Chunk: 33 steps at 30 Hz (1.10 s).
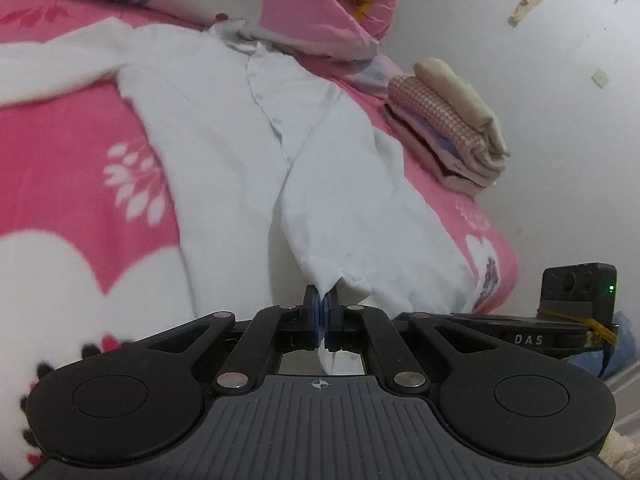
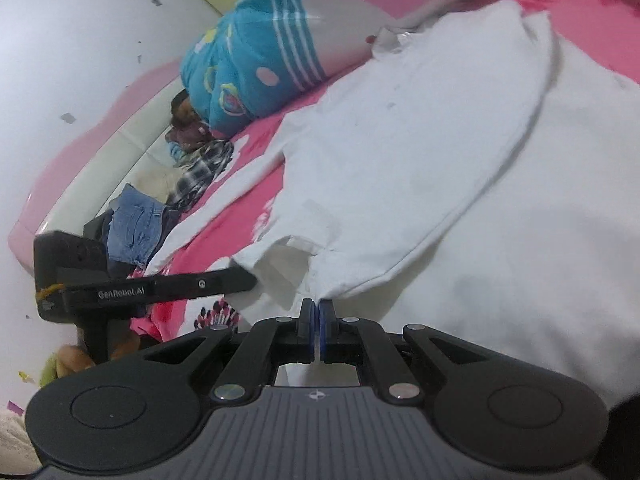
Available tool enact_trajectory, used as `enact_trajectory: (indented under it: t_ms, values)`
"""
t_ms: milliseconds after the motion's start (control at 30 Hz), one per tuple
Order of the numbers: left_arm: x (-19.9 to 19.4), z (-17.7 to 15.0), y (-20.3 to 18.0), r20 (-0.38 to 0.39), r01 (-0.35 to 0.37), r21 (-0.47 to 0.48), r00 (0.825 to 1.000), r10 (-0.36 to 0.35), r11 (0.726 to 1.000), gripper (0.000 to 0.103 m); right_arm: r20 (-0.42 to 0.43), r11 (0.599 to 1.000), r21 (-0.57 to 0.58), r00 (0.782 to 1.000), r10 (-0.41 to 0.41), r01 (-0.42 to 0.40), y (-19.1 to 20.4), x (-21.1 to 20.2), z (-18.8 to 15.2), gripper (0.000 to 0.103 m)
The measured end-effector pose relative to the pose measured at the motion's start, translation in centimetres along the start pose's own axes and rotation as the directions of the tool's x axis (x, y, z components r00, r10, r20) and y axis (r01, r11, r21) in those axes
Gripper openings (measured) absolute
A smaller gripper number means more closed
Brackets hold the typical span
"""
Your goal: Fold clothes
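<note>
**A:** Start at the tools. What are they holding?

**B:** The left gripper (image 1: 323, 300) has its blue pads pressed together on a bunched edge of a white button-up shirt (image 1: 224, 140), near the hem. The right gripper (image 2: 314, 308) is pinched on white cloth as well, a gathered edge of the same shirt by my reading, next to what looks like an open cuff. Each gripper shows at the side of the other's view, so the two are near one another.

**B:** Beyond the pads, the shirt lies on a bed with a pink floral bedsheet (image 1: 72, 128). Its buttoned front runs away from the left gripper toward the collar at the far end. One sleeve stretches out flat to the side, and the body is spread wide and creased, not squared into a packet.

**A:** Is any folding finished?

**B:** A stack of folded clothes (image 1: 448, 120) sits by the bed's edge against the wall: a checked piece with a cream one on top. On the other side, denim shorts (image 2: 134, 228) and a plaid garment (image 2: 202, 168) lie loose and rumpled near the headboard, beside a blue patterned pillow (image 2: 248, 64).

**A:** So how far along?

**B:** I judge it midway. Some pieces are stacked, this shirt is open and gripped at two points, and the loose heap remains. Whether the shirt is being laid flat or drawn over into a fold, one glance doesn't settle.
</note>
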<state>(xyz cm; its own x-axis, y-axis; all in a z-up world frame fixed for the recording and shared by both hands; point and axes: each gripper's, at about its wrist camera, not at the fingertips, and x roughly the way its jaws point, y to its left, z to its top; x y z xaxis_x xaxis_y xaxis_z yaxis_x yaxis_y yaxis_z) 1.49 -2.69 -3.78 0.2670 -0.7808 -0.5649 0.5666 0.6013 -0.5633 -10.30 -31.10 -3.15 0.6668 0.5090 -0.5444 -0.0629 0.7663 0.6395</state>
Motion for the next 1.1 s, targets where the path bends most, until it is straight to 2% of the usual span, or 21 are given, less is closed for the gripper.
enact_trajectory:
  t_ms: [167, 233, 333, 433, 567, 633, 767, 833, 1000, 1100]
  values:
    - [-0.2, -0.4, -0.5, -0.001, 0.005, 0.02, 1.0, -0.005, 1.0, 0.0, 0.007, 0.999, -0.037, 1.0, -0.016, 0.016, 0.4, -1.3, -0.3, 0.001]
    - [0.7, -0.8, -0.2, -0.041, -0.014, 0.029, 0.999, 0.015, 0.999, 0.001, -0.018, 0.999, -0.023, 0.999, -0.032, 0.031, -0.3, -0.4, -0.9, 0.002]
    - [2.1, -1.5, 0.6, -0.142, -0.042, 0.018, 0.989, 0.044, 0.999, 0.002, -0.065, 0.996, -0.005, 0.994, -0.089, 0.089, -1.2, 1.3, -1.6, 0.003]
    - [1.7, -1.6, 0.7, -0.172, -0.023, 0.013, 0.985, 0.025, 1.0, 0.005, -0.08, 0.993, 0.024, 0.99, -0.113, 0.115, -2.0, 0.9, -1.8, 0.004]
    - [-0.1, -1.4, 0.6, -0.133, -0.019, 0.03, 0.991, 0.023, 0.999, 0.014, -0.007, 0.988, -0.011, 0.988, -0.151, 0.151, -1.8, -1.8, -1.1, 0.004]
    - [-0.9, -1.3, 0.5, -0.094, -0.006, 0.037, 0.995, 0.01, 0.999, 0.017, 0.036, 0.989, -0.02, 0.989, -0.146, 0.146, -1.8, -2.8, -0.5, 0.004]
    - [-0.8, -0.3, -0.6, -0.045, -0.007, 0.084, 0.999, 0.011, 0.996, 0.025, 0.114, 0.992, -0.02, 0.986, -0.125, 0.128, -2.0, -2.8, 1.1, 0.004]
    - [0.1, 1.0, -1.2, -0.036, -0.017, 0.099, 0.999, 0.021, 0.995, 0.025, 0.155, 0.992, -0.01, 0.981, -0.119, 0.122, -2.5, -2.2, 2.2, 0.004]
    - [3.1, 5.8, -2.7, -0.009, -0.053, 0.141, 0.998, 0.055, 0.989, 0.034, 0.297, 0.99, 0.097, 0.946, -0.126, 0.101, -6.2, -1.5, 5.6, 0.005]
    - [5.9, 10.6, -4.2, 0.009, -0.071, 0.182, 0.997, 0.071, 0.981, 0.047, 0.369, 0.978, 0.197, 0.918, -0.144, 0.074, -9.5, -1.6, 8.4, 0.01]
